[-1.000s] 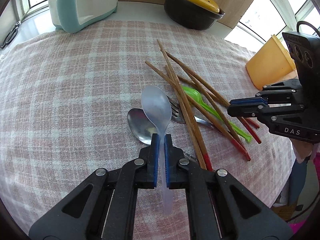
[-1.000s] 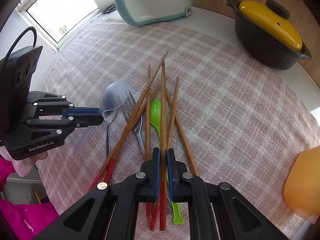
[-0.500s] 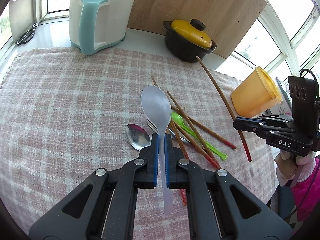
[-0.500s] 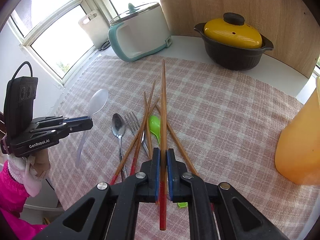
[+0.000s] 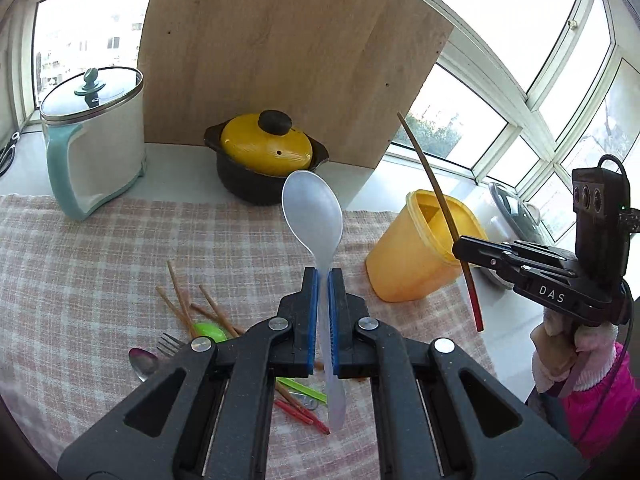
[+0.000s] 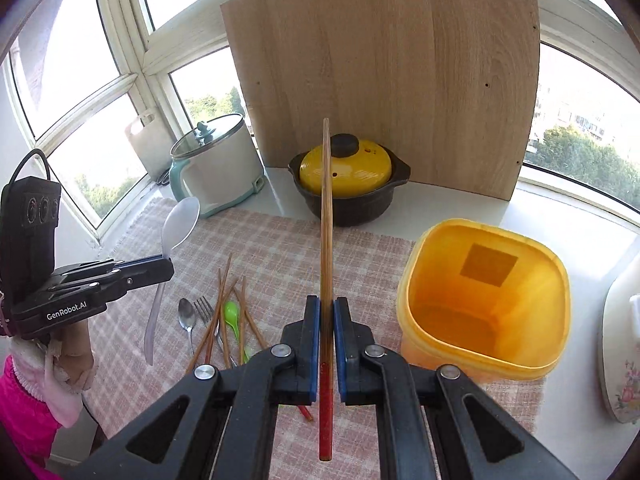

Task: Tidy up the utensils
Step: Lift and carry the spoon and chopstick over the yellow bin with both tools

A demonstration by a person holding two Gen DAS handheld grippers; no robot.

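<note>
My left gripper [image 5: 323, 276] is shut on the handle of a translucent white plastic spoon [image 5: 313, 212], held in the air with its bowl pointing away. My right gripper [image 6: 327, 304] is shut on a wooden chopstick [image 6: 326, 208] with a red end, also lifted off the table. An open yellow plastic container [image 6: 484, 292] stands just right of the chopstick, and in the left wrist view the yellow container [image 5: 416, 256] sits beneath the right gripper [image 5: 460, 246]. On the checked cloth lie several chopsticks [image 6: 224, 304], a green spoon [image 6: 232, 314], a metal spoon [image 6: 186, 314] and a fork [image 6: 205, 308].
A black pot with a yellow lid [image 6: 346, 184] and a white-and-teal electric cooker [image 6: 216, 168] stand at the back before an upright wooden board [image 6: 384, 80]. A floral ceramic item [image 6: 620, 344] sits at the far right. Windows surround the counter. A pink sleeve [image 6: 24, 408] shows at the left.
Both grippers have risen away from the utensil pile, each carrying its item. The right gripper with the chopstick has moved toward the yellow container; the pile now lies farther below.
</note>
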